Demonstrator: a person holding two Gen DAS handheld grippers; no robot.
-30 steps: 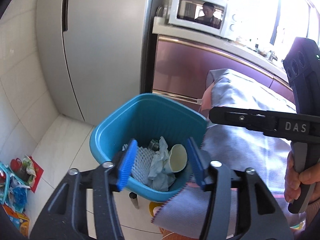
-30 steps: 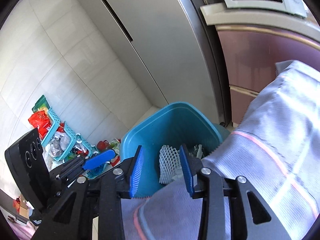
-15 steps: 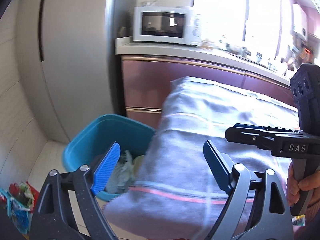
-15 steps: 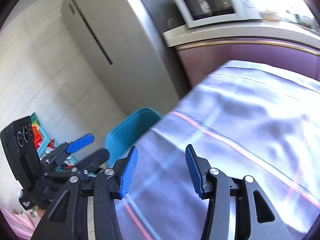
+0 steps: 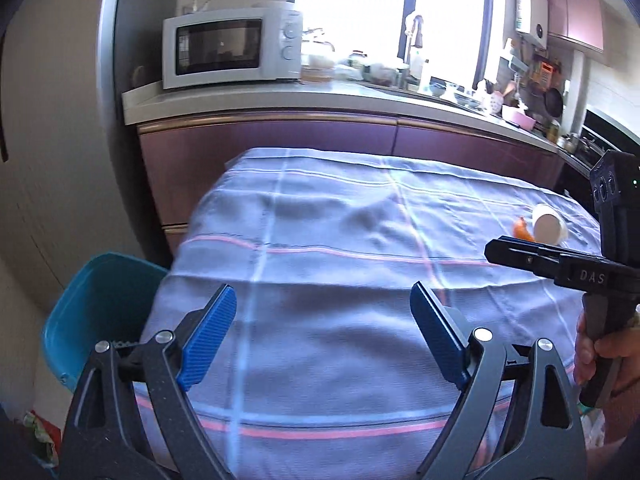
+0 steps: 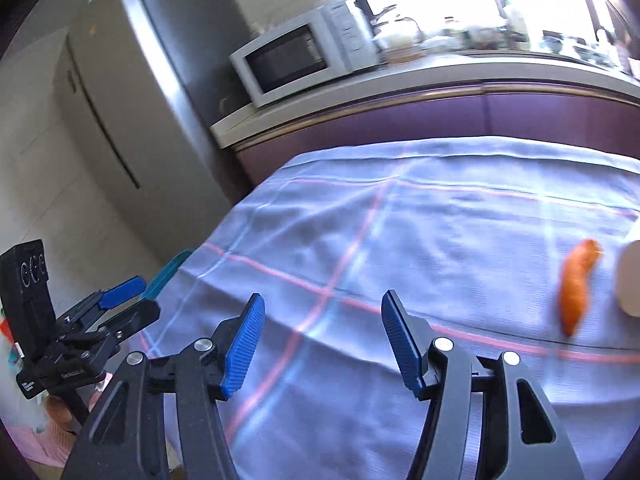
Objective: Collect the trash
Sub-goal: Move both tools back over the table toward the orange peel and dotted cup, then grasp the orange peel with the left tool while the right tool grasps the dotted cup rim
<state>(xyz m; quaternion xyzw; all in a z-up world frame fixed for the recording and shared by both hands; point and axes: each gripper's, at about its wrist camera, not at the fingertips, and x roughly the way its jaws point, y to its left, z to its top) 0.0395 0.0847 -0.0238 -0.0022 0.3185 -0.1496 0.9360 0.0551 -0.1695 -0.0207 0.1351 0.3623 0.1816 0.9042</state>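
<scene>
A lilac checked cloth covers the table (image 5: 320, 220). On its right side lie a tipped white paper cup (image 5: 548, 227) and an orange peel (image 5: 523, 229) beside it. In the right wrist view the peel (image 6: 576, 288) lies ahead to the right, with the cup (image 6: 631, 280) at the frame edge. The teal trash bin (image 5: 96, 312) stands on the floor off the table's left end. My left gripper (image 5: 322, 296) hangs open and empty above the cloth. My right gripper (image 6: 323, 300) is also over the cloth, its jaws opening with nothing between them.
A white microwave (image 5: 232, 48) sits on the counter above purple cabinets (image 5: 280, 148) behind the table. A grey fridge (image 6: 120, 92) stands to the left. Dishes and a tap crowd the counter (image 5: 440, 80) by the window. Colourful clutter lies on the floor at lower left.
Both views have swung right, from looking into the bin to looking across the table. The bin slid off to the left, both pairs of jaws spread wider, and the cup and peel appeared.
</scene>
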